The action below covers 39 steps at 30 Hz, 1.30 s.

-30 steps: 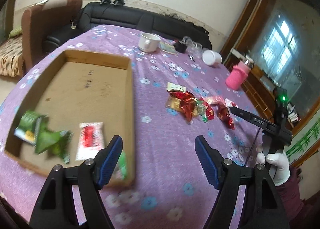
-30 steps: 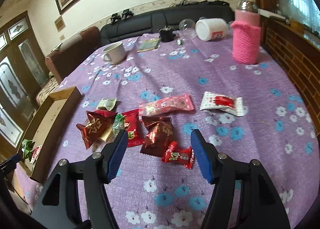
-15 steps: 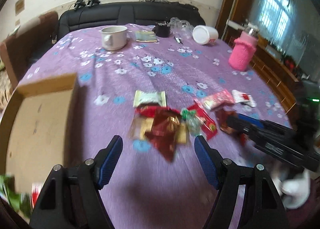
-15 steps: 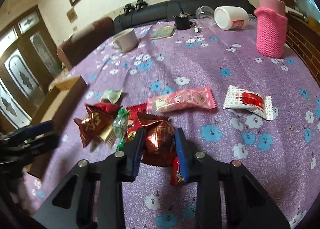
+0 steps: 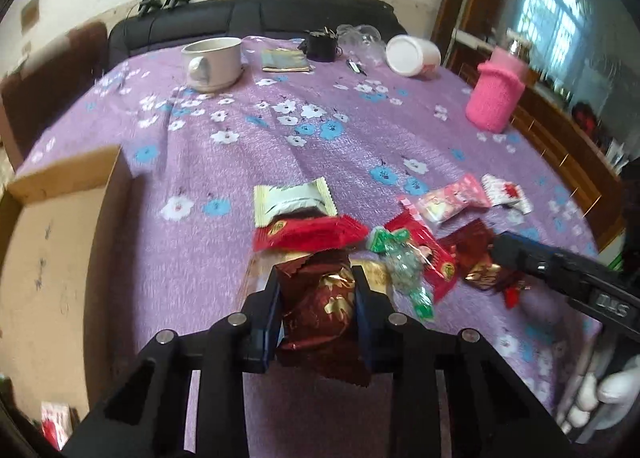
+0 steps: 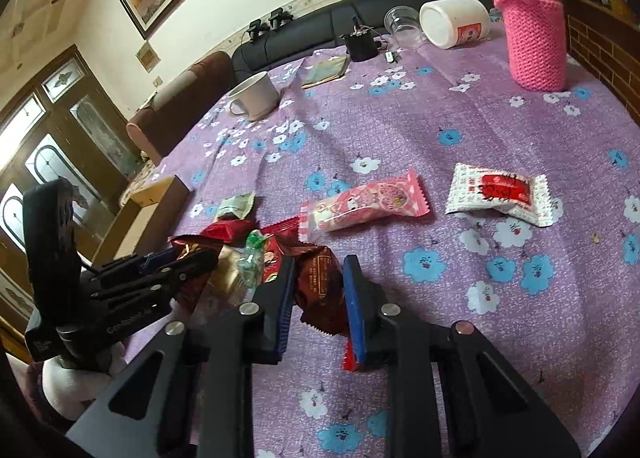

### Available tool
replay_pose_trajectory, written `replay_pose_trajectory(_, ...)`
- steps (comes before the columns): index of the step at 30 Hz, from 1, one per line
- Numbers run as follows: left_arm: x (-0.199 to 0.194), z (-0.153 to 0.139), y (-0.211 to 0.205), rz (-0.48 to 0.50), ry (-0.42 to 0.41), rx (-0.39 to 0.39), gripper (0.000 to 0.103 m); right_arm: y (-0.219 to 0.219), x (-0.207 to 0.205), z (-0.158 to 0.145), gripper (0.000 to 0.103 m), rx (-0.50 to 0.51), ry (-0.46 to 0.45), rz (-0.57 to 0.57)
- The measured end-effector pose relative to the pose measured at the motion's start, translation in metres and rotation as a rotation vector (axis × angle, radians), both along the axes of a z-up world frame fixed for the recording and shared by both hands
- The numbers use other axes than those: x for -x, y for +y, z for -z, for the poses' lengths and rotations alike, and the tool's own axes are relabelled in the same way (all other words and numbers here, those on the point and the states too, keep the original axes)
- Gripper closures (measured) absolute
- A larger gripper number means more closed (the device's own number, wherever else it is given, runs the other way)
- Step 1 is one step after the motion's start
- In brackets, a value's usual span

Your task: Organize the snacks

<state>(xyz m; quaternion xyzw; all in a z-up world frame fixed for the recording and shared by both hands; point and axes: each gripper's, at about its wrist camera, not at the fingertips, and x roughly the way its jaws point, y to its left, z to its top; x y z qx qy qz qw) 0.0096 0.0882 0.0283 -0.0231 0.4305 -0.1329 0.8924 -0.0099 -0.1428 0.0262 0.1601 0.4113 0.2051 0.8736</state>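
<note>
A heap of wrapped snacks lies on the purple flowered tablecloth [image 5: 240, 145]. My left gripper [image 5: 317, 300] is shut on a dark red foil snack [image 5: 320, 310] at the heap's near side. My right gripper [image 6: 318, 290] is shut on another dark red snack packet [image 6: 322, 284]; a small red packet [image 6: 351, 358] lies under its right finger. A bright red packet [image 5: 308, 233], a pale green packet [image 5: 294, 203], a green candy [image 5: 400, 262], a pink packet [image 6: 364, 207] and a white-and-red packet [image 6: 498, 193] lie around. The cardboard box [image 5: 44, 250] is at the left.
A white mug [image 5: 212, 63], a tipped white tub [image 5: 412, 55], a pink knitted bottle cover [image 5: 496, 97] and small clutter stand at the table's far side. A black sofa [image 5: 248, 21] is behind. The table edge curves close on the right.
My left gripper swung right from the box to the heap and shut on a dark red snack. My right gripper closed on its dark red packet.
</note>
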Motion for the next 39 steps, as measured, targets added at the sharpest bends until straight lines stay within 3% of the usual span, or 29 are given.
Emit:
replay_pose_trajectory(7,0.042,-0.027,0.045,-0.067,-0.033,0.157,0.072,-0.009,0.003,-0.001,0.081,-0.147,0.01,-0.02)
replay_pose_trajectory(12,0.067,-0.043,0.086,-0.138,-0.078,0.174,0.072,-0.01,0.005,-0.003,0.082,-0.17,0.003,-0.012)
replay_pose_trajectory(18,0.076,-0.053,0.155,-0.256,-0.086,0.157,0.072,0.013,0.016,-0.03,0.082,-0.226,-0.005,-0.076)
replay_pose_trajectory(25,0.065,-0.036,0.214,-0.357,-0.049,0.133,0.072,0.115,0.015,-0.066,0.081,-0.234,0.007,-0.271)
replay_pose_trajectory(29,0.056,-0.019,0.236,-0.407,0.011,0.137,0.071,0.187,0.014,-0.064,0.081,-0.198,0.044,-0.375)
replay_pose_trajectory(32,0.056,-0.012,0.246,-0.421,0.028,0.194,0.069,0.231,0.012,-0.05,0.081,-0.169,0.086,-0.426)
replay_pose_trajectory(35,0.066,-0.017,0.254,-0.423,0.001,0.25,0.063,0.271,0.006,-0.033,0.081,-0.133,0.128,-0.457)
replay_pose_trajectory(37,0.073,-0.022,0.259,-0.431,-0.023,0.275,0.048,0.292,0.001,-0.021,0.078,-0.116,0.161,-0.475)
replay_pose_trajectory(39,0.084,-0.029,0.262,-0.444,-0.056,0.303,0.043,0.301,0.001,-0.018,0.078,-0.098,0.157,-0.462)
